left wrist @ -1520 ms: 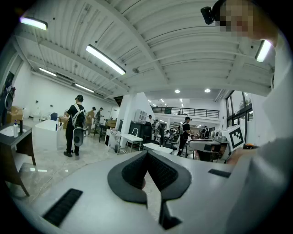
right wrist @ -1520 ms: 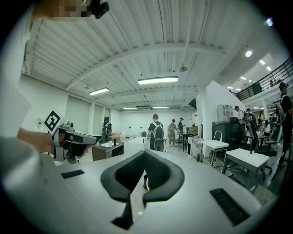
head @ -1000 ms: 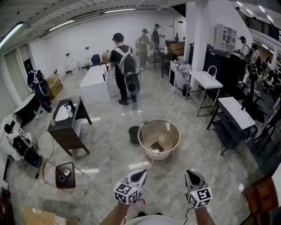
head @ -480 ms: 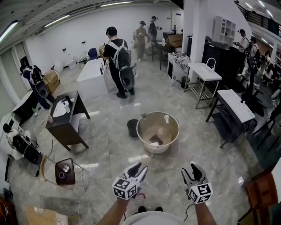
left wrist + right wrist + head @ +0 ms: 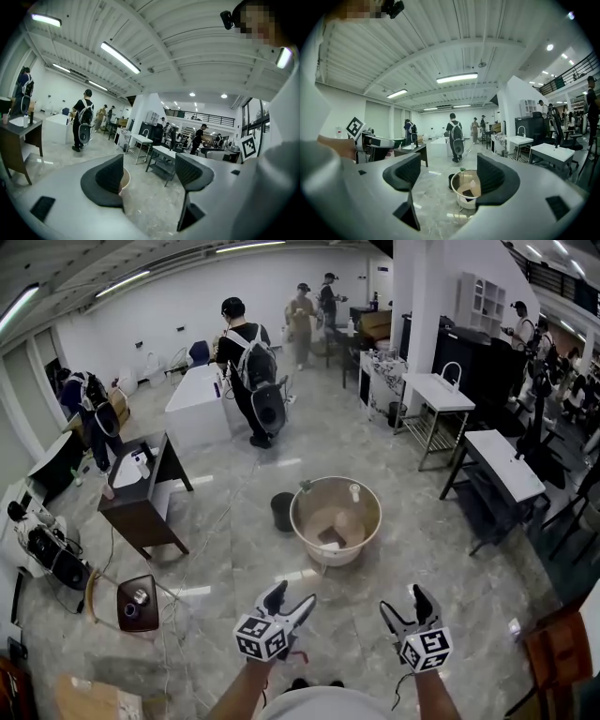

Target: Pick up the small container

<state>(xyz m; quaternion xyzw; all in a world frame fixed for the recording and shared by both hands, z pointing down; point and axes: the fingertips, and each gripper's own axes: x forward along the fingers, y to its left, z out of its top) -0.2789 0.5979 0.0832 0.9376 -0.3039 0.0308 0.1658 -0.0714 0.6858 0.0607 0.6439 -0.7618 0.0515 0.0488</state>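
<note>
The left gripper (image 5: 291, 596) at seven o'clock in the head view and the right gripper (image 5: 403, 603) at five o'clock hang over the marble floor (image 5: 234, 559), both with jaws opening and nothing between them. The small container (image 5: 282, 512), seemingly a dark pot though it shows too small to be sure, stands at twelve o'clock from them, just beside the beige basin (image 5: 328, 555) at its nine o'clock side.

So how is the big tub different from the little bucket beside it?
The tub is pale beige; the bucket is black. The tub is far wider than the bucket. The tub holds a bottle and a dark block; the bucket's inside is too dark to tell. Both are round, open-topped and stand upright on the floor.
</note>
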